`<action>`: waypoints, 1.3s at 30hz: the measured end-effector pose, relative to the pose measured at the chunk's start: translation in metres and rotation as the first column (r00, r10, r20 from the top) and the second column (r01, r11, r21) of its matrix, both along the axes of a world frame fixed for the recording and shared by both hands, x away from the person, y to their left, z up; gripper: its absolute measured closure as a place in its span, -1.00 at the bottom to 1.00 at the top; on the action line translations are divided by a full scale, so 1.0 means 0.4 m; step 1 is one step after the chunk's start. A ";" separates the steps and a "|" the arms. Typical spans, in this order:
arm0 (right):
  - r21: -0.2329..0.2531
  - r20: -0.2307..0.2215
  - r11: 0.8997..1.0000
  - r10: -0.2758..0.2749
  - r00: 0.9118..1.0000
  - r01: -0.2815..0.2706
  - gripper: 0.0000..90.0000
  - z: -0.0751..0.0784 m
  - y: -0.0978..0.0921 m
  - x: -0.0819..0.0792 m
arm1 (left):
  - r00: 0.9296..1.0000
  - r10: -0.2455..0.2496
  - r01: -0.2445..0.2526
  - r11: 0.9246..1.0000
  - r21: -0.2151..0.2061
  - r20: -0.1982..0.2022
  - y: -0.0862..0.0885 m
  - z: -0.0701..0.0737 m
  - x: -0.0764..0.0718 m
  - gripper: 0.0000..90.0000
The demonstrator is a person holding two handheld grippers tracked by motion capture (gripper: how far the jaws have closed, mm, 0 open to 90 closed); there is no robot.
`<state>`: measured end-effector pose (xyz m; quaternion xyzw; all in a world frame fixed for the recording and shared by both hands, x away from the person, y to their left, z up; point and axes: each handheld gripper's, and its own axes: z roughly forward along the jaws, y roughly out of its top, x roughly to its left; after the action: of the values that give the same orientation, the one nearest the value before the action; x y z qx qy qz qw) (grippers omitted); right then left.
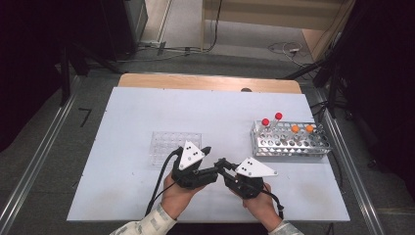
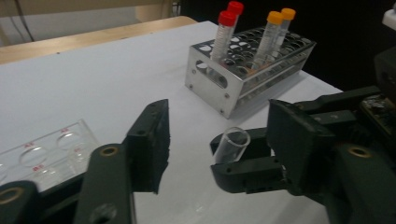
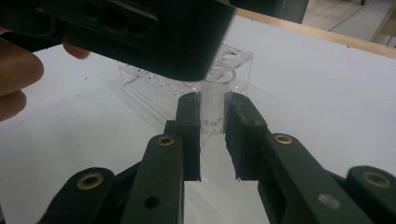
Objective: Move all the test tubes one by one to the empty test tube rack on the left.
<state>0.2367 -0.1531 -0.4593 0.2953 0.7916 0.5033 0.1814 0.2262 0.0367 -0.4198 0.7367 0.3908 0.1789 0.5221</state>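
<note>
A clear, uncapped tube point(image 2: 231, 144) is held in my right gripper point(image 3: 212, 128), which is shut on it; the tube point(image 3: 212, 112) stands between the two black jaws. My left gripper point(image 2: 223, 133) is open, its jaws spread wide on either side of the tube and the right gripper's jaws, touching neither. In the high view both grippers meet near the table's front middle, the left gripper point(image 1: 211, 160) just left of the right gripper point(image 1: 222, 164). A clear well plate point(image 1: 175, 146) lies just beyond them.
A metal tube rack point(image 1: 288, 139) stands at the right, holding two red-capped tubes point(image 2: 224, 32) and two orange-capped tubes point(image 2: 275, 32). The well plate point(image 2: 46, 154) sits close to the left jaw. The white table surface point(image 1: 147, 107) runs back to a wooden edge point(image 1: 205, 81).
</note>
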 end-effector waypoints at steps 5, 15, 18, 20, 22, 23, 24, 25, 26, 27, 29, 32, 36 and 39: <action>-0.002 0.000 1.000 0.005 1.000 -0.005 0.63 -0.001 0.006 -0.005 | 1.000 -0.022 0.023 0.999 0.024 -0.007 -0.006 -0.007 0.000 0.24; 0.000 0.014 1.000 0.004 1.000 -0.004 0.63 0.001 0.006 -0.007 | 0.999 -0.049 0.050 0.997 0.053 -0.021 -0.013 -0.015 0.002 0.57; -0.001 0.014 1.000 0.005 1.000 -0.005 0.63 0.001 0.006 -0.008 | 0.999 -0.048 0.049 0.997 0.056 -0.020 -0.014 -0.015 0.002 0.63; -0.001 0.014 1.000 0.005 1.000 -0.005 0.63 0.001 0.006 -0.008 | 0.999 -0.046 0.047 0.997 0.059 -0.018 -0.012 -0.015 0.002 0.65; -0.002 0.014 1.000 0.005 1.000 -0.005 0.63 0.001 0.007 -0.008 | 0.999 -0.042 0.043 0.997 0.057 -0.017 -0.012 -0.014 0.002 0.68; -0.002 0.014 1.000 0.005 1.000 -0.005 0.62 0.001 0.007 -0.008 | 0.999 -0.041 0.042 0.997 0.057 -0.018 -0.011 -0.014 0.002 0.68; -0.002 0.014 1.000 0.004 1.000 -0.004 0.62 0.001 0.007 -0.008 | 0.999 -0.039 0.040 0.998 0.056 -0.016 -0.010 -0.013 0.002 0.69; -0.001 0.014 1.000 0.004 1.000 -0.004 0.61 0.002 0.006 -0.009 | 0.999 -0.040 0.041 0.998 0.056 -0.016 -0.009 -0.012 0.002 0.70; 0.000 0.017 1.000 0.007 1.000 -0.007 0.59 0.002 0.006 -0.009 | 0.999 -0.037 0.038 0.998 0.051 -0.014 -0.007 -0.010 0.002 0.70; 0.002 0.016 1.000 0.010 1.000 -0.010 0.51 0.003 0.005 -0.009 | 0.999 -0.038 0.038 0.998 0.051 -0.012 -0.004 -0.008 0.002 0.70; 0.002 0.002 1.000 0.022 1.000 -0.022 0.22 0.003 0.005 -0.006 | 0.999 -0.033 0.033 0.999 0.041 -0.011 0.004 -0.002 0.003 0.70; -0.009 -0.018 1.000 0.028 0.999 -0.028 -0.08 0.003 0.004 -0.003 | 1.000 -0.024 0.025 0.999 0.026 -0.008 0.020 0.010 0.004 0.70; -0.016 -0.024 0.999 0.035 0.999 -0.035 -0.22 0.005 -0.004 -0.004 | 1.000 -0.014 0.014 1.000 0.013 -0.003 0.042 0.022 0.004 0.70; -0.026 -0.029 0.999 0.040 0.999 -0.041 -0.26 0.005 -0.010 -0.006 | 1.000 -0.003 0.003 1.000 0.012 -0.005 0.059 0.027 0.005 0.70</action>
<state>0.2342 -0.1570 -0.4572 0.2841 0.8065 0.4919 0.1638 0.2284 0.0604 -0.4088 0.7406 0.3902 0.1785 0.5170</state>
